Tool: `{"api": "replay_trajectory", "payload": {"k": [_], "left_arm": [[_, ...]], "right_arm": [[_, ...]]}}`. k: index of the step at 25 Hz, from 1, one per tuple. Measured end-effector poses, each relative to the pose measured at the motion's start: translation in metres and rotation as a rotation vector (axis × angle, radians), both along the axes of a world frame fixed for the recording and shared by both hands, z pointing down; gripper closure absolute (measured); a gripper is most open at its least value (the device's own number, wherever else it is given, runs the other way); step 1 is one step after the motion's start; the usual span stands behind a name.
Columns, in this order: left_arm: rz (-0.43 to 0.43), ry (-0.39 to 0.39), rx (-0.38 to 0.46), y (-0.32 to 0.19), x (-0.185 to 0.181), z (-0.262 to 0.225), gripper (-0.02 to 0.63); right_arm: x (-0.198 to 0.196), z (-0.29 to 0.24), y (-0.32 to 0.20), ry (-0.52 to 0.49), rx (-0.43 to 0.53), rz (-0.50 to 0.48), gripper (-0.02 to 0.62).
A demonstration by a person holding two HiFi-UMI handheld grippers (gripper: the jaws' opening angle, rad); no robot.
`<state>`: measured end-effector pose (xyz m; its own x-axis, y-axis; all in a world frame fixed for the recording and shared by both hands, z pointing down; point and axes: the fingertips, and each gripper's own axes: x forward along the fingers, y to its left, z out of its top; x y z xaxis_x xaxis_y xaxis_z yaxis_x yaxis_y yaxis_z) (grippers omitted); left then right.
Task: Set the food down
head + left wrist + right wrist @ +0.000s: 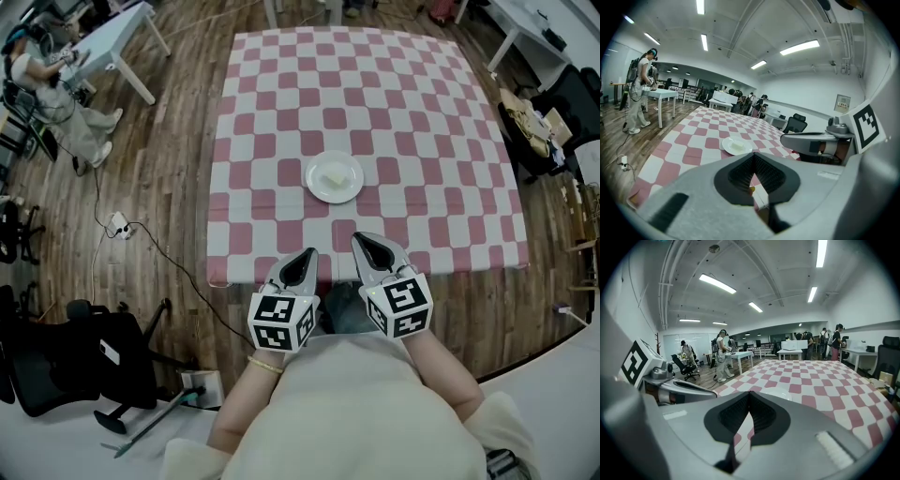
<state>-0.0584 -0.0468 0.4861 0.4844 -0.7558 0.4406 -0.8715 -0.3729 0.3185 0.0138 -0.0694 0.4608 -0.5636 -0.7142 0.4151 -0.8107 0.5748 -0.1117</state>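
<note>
A pale block of food (333, 176) sits in the middle of a round white plate (350, 189). The plate rests on the red-and-white checked cloth (281, 94) of the bench (217, 279), nearer your edge than the far one. Your left gripper (307, 255) and right gripper (362, 242) are side by side at the bench's near edge, apart from the plate, both pointing toward it. The fingers of each are clenched together, with nothing between them.
</note>
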Motion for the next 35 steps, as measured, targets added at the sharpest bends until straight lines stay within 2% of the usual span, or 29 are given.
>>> {"api": "replay_trajectory", "payload": {"k": [15, 35], "left_arm": [[0.017, -0.001, 0.007, 0.019, 0.001, 0.000, 0.604], [-0.002, 0.007, 0.014, 0.021, 0.004, -0.002, 0.604]], "right_arm": [[-0.008, -0.001, 0.028, -0.007, 0.013, -0.017, 0.591], [-0.005, -0.003, 0.027, -0.023, 0.020, -0.015, 0.591]]}}
